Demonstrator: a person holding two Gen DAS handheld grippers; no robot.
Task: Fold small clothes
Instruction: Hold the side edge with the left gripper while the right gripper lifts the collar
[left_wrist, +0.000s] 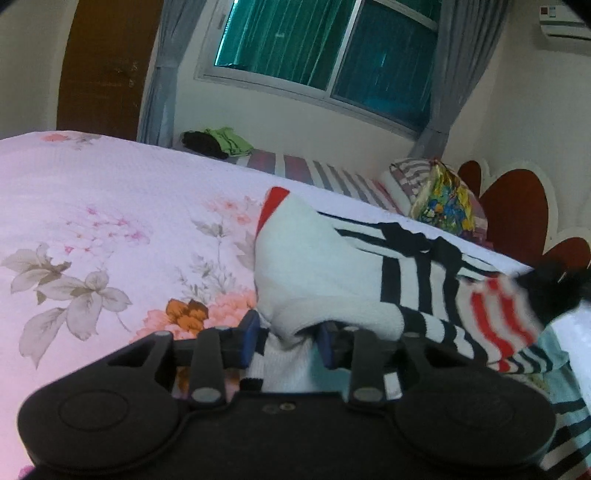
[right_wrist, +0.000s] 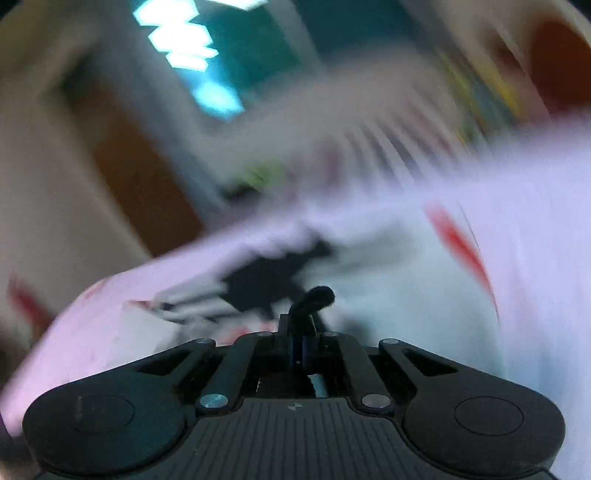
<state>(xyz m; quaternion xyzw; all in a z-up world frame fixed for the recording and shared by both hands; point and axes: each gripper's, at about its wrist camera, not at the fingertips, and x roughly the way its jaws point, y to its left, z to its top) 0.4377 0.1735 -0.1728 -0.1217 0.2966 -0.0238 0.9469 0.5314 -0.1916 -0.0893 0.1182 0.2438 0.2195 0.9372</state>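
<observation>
The striped garment (left_wrist: 369, 266), white with black bands and a red-and-white striped part, is found on the bed (left_wrist: 110, 206), bunched rather than flat, and is seen lifted at both ends. In the left wrist view it rises directly ahead of the left hand-held gripper (left_wrist: 286, 334), whose blue pads are pressed on a thick white fold of it; from there the cloth runs away to the right, so its long axis is judged to lie across the view, from the left pinch toward the dark shape at the right edge, which is probably the other tool. In the right wrist view, heavily blurred, the right hand-held gripper (right_wrist: 301, 345) is seen with its fingers pressed together on a thin dark edge of cloth (right_wrist: 314, 299) that curls up above the tips; this is taken to be a black part of the same garment. The span between the two pinches is thus the line along which a fold would be carried. No container is visible; only a small dark and green pile of clothes (left_wrist: 218, 142) is seen lying well apart at the far side of the bed.
</observation>
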